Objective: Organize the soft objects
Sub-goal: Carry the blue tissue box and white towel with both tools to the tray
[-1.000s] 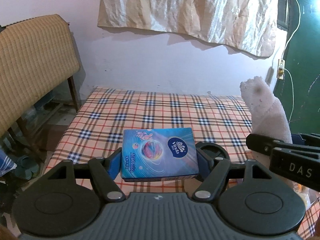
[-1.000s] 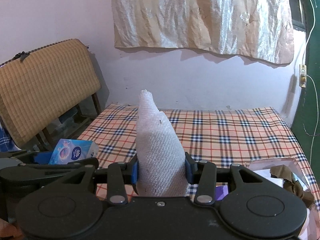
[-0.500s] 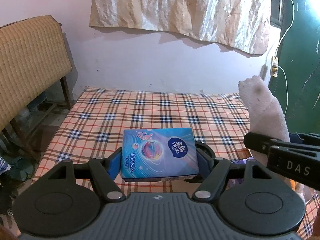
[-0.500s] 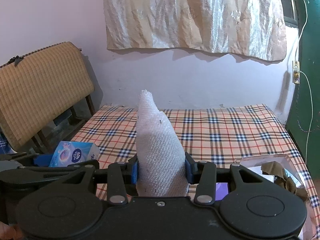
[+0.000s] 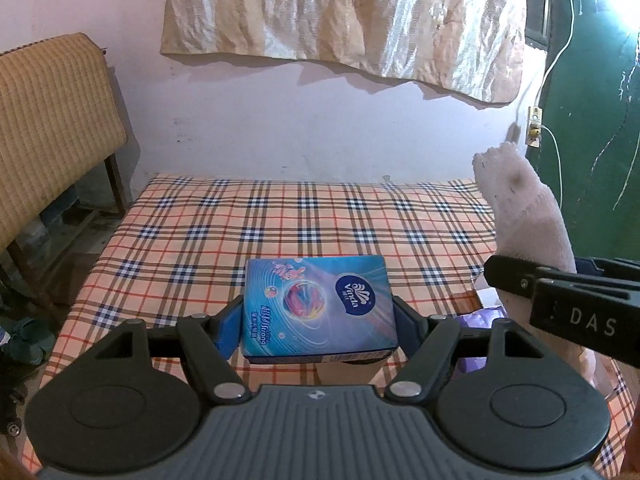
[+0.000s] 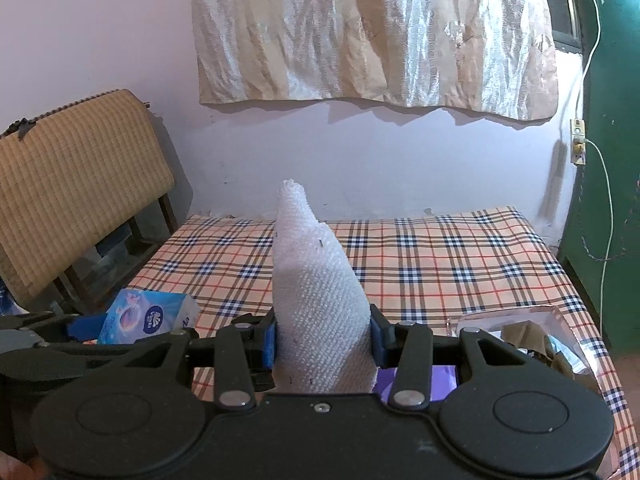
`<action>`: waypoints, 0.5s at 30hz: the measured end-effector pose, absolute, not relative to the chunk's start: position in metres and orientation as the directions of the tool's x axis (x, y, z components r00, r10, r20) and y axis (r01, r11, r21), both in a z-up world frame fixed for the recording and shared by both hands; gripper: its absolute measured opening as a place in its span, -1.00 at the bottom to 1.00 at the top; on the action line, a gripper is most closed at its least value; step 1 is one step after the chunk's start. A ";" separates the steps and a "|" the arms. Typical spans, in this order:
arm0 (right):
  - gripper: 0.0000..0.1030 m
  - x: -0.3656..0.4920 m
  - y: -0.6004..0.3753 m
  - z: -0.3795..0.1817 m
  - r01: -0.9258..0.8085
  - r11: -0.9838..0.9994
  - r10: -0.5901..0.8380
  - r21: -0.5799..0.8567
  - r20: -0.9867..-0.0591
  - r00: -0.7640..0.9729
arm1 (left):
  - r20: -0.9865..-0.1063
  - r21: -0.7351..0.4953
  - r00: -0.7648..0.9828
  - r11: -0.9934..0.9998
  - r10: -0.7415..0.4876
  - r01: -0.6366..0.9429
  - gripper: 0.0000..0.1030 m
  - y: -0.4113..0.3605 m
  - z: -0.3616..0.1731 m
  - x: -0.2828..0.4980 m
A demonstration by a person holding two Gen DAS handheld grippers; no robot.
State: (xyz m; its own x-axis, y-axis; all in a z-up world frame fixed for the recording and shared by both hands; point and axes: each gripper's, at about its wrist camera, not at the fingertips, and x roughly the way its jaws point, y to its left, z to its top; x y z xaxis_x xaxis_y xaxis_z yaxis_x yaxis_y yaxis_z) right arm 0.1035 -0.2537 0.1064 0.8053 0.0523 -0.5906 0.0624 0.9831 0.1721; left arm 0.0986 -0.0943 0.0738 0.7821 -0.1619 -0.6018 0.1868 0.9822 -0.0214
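Here, both grippers carry soft, light goods above the bed (image 5: 304, 216).
Left gripper (image 5: 318, 320) fingers pinch tissue pack (image 5: 318, 308) sides; right gripper (image 6: 323, 338) fingers squeeze limp white cloth (image 6: 316, 292) low, centre frame.

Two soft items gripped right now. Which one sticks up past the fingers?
The white towel in the right gripper: it stands upright, tapering well above the fingers. The blue tissue pack in the left gripper lies flat between them.
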 end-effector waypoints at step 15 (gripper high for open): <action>0.02 0.096 -0.271 0.107 0.091 0.982 0.027 0.168 -0.591 0.806 | -0.605 -0.029 0.772 0.975 -0.194 0.222 0.46 -0.109 0.072 0.097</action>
State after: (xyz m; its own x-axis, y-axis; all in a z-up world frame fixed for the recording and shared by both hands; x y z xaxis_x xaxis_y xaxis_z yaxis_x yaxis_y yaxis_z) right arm 0.0956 -0.2711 0.1073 0.8064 0.0266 -0.5907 0.0905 0.9816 0.1679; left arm 0.0971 -0.1090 0.0720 0.7718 -0.1943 -0.6055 0.2222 0.9746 -0.0295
